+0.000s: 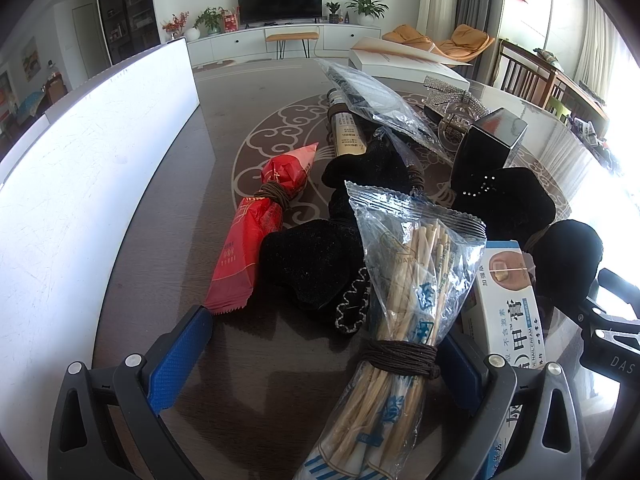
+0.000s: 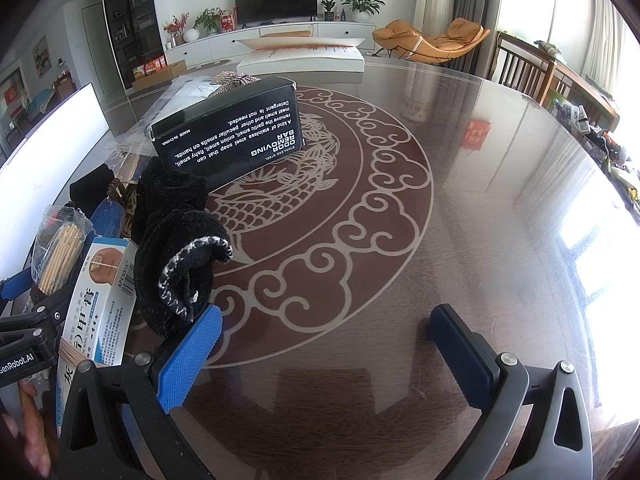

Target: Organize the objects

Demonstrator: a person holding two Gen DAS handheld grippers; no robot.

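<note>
A round dark brown glass-topped table with a pale cloud-and-fish pattern stands in a bright living room with a black television. The left gripper has its fingers wide around a clear cord-tied packet of wooden sticks near the table's front edge. The right gripper is spread wide and empty over bare table, its left finger touching a black fuzzy cloth.

Strong daylight pours in from the windows on the right, blowing out that edge to white in both views and laying a broad glare across the glossy table. The white board at left is overexposed too, while the black cloth loses detail in shadow. Fisheye distortion bends the edges and dark vignetting fills the corners; the centre stays sharp.
</note>
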